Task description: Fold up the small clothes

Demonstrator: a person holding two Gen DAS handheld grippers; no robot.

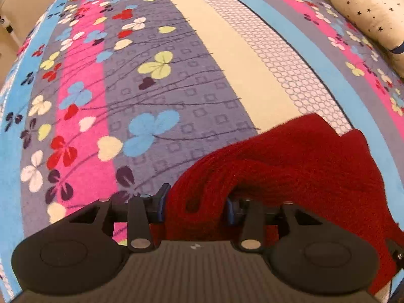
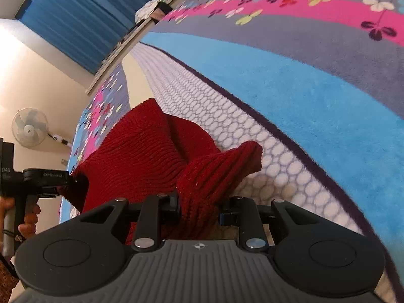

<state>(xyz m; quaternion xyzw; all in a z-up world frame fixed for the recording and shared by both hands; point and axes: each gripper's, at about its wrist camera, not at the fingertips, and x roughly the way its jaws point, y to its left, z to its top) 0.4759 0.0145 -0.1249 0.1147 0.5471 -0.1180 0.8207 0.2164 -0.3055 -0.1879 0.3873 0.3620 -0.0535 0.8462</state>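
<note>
On the bed, over a striped floral blanket (image 1: 156,80), a red knit garment (image 1: 290,166) is held up betw. two hand-held grippers. Left hand-held gripper (image 1: 195,205): fingers closed in on a bunched fold of the knit, cloth wedged betw. the blue pads and spilling over the right finger; rest of the garment runs off to the right and down past the gripper body. Right hand-held gripper (image 2: 199,209): fingers likewise clamped on a gathered wad of the same red knit, w/ a ribbed tube-like end (image 2: 242,156) (sleeve or cuff, can't tell which) sticking out ahead and to the right, above the white honeycomb stripe.

In the right wrist view the garment stretches left from the right gripper to the left one, seen side-on at the frame's left edge (image 2: 64,179), its tip buried in the cloth. A bare hand (image 2: 26,217) grips that unit's handle. Garment's middle sags toward the blanket; whether it touches, can't tell.

Blanket: pink, grey, blue, cream stripes w/ clover-like flowers. A cream pillow w/ small dark stars (image 1: 366,5) lies at the top right in the left view. In the right view, a wall fan (image 2: 30,127) and blue curtain (image 2: 75,22) in the bkgd.
</note>
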